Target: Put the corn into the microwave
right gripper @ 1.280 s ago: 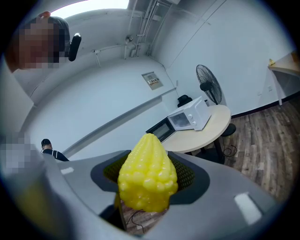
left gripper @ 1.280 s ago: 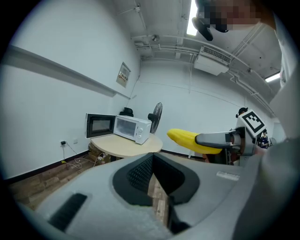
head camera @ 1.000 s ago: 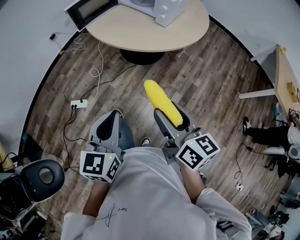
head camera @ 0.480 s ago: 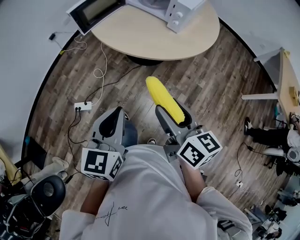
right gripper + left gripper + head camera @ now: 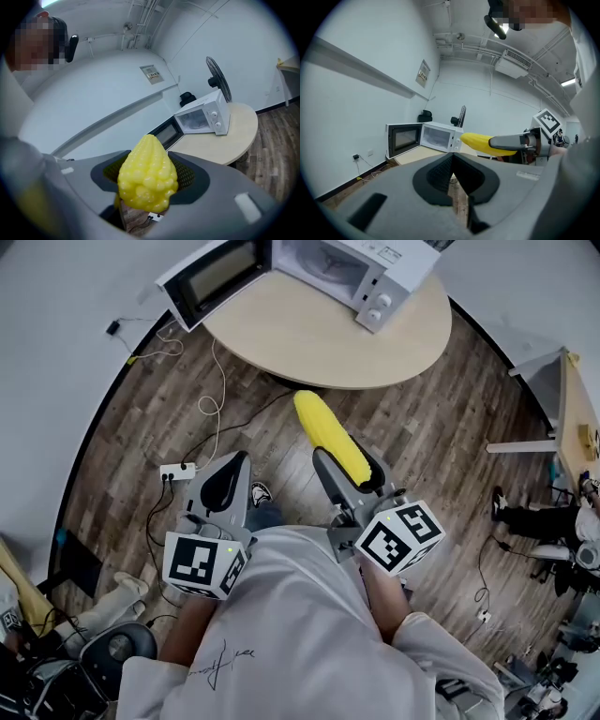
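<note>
Already clamped in the jaws of the right gripper (image 5: 349,467), the corn (image 5: 323,432) is well short of the open microwave (image 5: 375,277) on the tabletop (image 5: 309,334); the left gripper (image 5: 225,486) has its jaws closed, empty.

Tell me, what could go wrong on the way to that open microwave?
1. The corn sticks far out past the right claw, gripped only at its back end, so it might tilt or slip out.
2. A power strip and loose cables lie on the floor short of the table: a possible trip.
3. The microwave has its door wide open, but the corn's long tip could knock the frame going in.
</note>
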The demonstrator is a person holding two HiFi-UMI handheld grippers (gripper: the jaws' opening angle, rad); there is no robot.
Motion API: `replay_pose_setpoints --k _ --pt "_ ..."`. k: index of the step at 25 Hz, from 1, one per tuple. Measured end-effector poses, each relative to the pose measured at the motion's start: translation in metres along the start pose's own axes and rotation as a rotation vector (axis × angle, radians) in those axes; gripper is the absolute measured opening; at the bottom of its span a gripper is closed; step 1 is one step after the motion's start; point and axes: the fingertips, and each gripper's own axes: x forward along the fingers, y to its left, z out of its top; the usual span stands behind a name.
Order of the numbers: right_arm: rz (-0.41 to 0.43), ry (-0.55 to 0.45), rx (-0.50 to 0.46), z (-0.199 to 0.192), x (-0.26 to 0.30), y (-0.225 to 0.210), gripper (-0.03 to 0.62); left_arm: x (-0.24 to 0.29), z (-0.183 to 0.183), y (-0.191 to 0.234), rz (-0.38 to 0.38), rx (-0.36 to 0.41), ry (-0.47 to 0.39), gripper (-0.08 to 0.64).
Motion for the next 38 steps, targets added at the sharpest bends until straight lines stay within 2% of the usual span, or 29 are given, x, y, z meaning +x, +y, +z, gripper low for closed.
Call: replay_pose_setpoints --k 8,18,38 --pt "-0.003 0.002 -0.052 0.000 0.036 0.020 0.259 -0.009 0.011 0.053 0.029 -0.010 -0.037 -0.012" --pt "-0.061 -0.025 -0.065 0.023 0.062 0.005 0.259 0.011 0.023 0.076 0.012 -0.039 -0.042 -0.012" --pt "-0.101 -0.076 -0.018 0.093 0.152 -0.058 0.259 0.130 0.080 0.125 -0.057 -0.005 -0.027 -0.012"
